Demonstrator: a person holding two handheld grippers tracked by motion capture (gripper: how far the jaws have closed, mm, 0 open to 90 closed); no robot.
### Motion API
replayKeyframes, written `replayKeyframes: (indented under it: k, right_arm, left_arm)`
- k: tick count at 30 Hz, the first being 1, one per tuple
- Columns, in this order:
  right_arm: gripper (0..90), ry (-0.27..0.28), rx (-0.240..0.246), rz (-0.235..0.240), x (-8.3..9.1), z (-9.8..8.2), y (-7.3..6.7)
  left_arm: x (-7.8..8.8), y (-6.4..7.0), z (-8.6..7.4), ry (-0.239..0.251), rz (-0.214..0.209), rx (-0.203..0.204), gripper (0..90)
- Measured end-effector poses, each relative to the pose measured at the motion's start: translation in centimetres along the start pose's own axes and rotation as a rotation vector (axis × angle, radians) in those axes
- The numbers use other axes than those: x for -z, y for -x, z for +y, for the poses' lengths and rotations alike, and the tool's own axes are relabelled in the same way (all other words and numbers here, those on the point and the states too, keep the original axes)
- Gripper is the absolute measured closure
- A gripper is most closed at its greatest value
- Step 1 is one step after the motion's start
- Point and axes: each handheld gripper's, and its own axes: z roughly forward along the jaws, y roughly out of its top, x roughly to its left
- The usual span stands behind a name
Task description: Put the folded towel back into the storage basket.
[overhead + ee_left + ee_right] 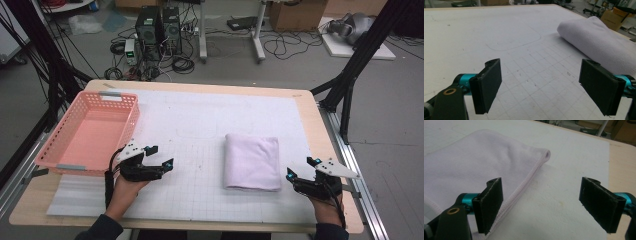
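We see a folded white towel (251, 161) lying flat on the white mat (200, 125) in the middle of the table (310, 100), between our two grippers. Our left gripper (161, 156) sits near the pink basket (90, 131), well apart from the towel, with its jaws wide and nothing in them. Our right gripper (300, 167) is just beside the towel's right edge (its stitched hem (529, 176) runs between the jaws), and its jaws are wide too, not pinching anything.
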Motion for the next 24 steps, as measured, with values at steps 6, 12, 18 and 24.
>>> replayKeyframes:
  k: [6,12,18,24]
  right_arm:
    - [18.2,-0.007,-0.007,-0.005,0.1,-0.1,0.0]
    - [18.2,-0.018,-0.013,-0.006,0.1,-0.3,0.2]
    - [18.3,-0.02,-0.021,-0.005,0.1,-0.4,0.2]
    - [18.3,-0.022,-0.02,-0.013,0.1,-0.5,0.4]
  left_arm:
    - [-0.7,0.2,0.1,-0.004,-0.021,0.003,18.6]
    - [-1.8,0.9,0.4,-0.003,-0.042,0.002,18.0]
    - [-3.2,1.8,1.4,-0.002,-0.084,0.02,20.5]
    - [-6.1,3.5,2.8,-0.043,-0.141,0.009,23.1]
